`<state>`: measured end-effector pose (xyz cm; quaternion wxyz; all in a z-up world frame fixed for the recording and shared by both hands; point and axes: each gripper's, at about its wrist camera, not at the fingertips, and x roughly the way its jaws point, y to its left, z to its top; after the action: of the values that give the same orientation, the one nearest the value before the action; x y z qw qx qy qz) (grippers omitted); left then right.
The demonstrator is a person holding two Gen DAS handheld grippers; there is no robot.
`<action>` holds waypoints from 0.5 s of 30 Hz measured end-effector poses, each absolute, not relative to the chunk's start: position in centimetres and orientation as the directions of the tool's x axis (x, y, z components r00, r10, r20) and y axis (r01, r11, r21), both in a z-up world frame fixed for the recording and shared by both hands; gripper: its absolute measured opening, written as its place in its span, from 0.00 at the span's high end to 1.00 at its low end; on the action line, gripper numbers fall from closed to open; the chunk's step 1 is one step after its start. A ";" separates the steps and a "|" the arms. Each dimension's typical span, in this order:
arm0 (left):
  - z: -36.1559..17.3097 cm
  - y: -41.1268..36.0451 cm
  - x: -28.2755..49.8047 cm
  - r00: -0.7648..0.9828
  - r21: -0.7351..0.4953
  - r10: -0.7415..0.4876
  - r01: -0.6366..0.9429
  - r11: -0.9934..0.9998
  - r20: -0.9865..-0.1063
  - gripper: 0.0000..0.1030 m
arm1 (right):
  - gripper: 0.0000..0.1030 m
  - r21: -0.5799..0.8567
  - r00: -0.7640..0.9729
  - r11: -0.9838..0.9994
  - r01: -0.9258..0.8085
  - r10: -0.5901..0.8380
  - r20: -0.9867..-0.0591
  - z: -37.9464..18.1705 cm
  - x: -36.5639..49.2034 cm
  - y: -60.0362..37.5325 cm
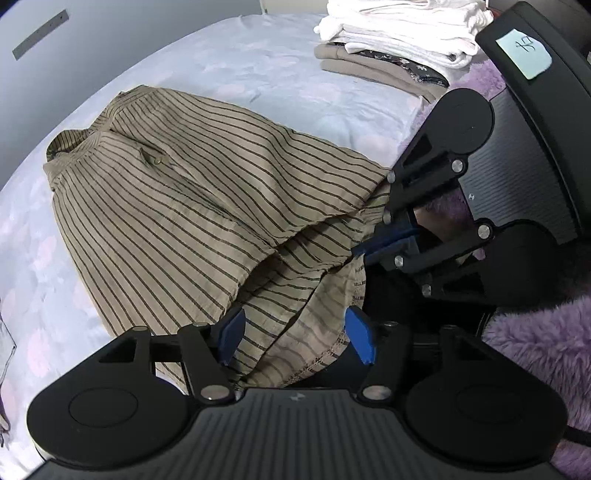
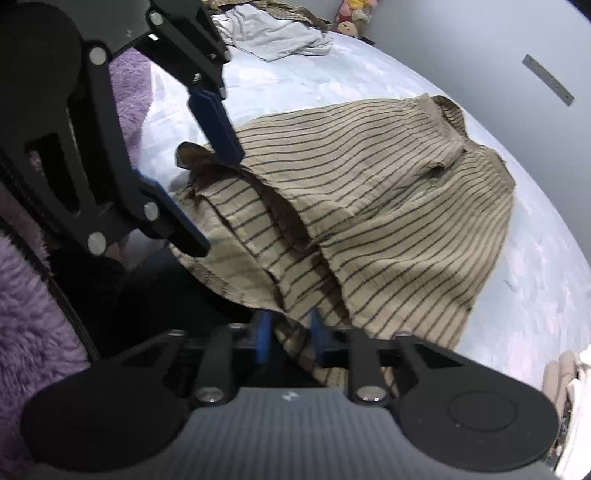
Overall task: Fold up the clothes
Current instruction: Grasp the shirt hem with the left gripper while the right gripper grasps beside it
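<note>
Jaws of the right gripper [image 2: 288, 338] were clamped on the hem of the striped shirt [image 1: 192, 206], which lay on the bed [image 1: 258, 74]; the left gripper [image 1: 295, 336] straddled the hem, open.

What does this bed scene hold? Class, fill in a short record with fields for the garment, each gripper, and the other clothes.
garment: striped shirt, spread on the bed sheet, collar at the far end
left gripper: open, shirt hem between its fingers
right gripper: shut on the shirt hem
other clothes: folded stack; grey loose garment
</note>
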<state>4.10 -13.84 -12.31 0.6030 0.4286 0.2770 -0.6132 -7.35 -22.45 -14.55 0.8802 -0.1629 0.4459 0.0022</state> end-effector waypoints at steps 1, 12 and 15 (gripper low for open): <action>-12.3 -13.7 4.0 0.091 0.181 -0.511 0.975 -0.130 -0.855 0.43 | 0.96 -0.286 0.605 0.946 -0.151 -0.140 -0.784 -14.6 -7.4 -22.4; -12.6 -13.6 2.9 0.102 0.253 -0.597 0.952 -0.175 -0.796 0.41 | 0.97 -0.191 0.693 0.982 0.004 -0.141 -0.707 -11.9 -8.1 -25.0; -13.0 -14.0 3.2 0.110 0.249 -0.591 0.955 -0.159 -0.799 0.41 | 0.97 -0.189 0.706 0.982 0.015 -0.144 -0.693 -11.4 -8.1 -25.2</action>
<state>3.18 -13.96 -13.05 0.6119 0.4247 0.2142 -0.6319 -8.10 -25.23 -11.40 0.9197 -0.0849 0.3810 -0.0431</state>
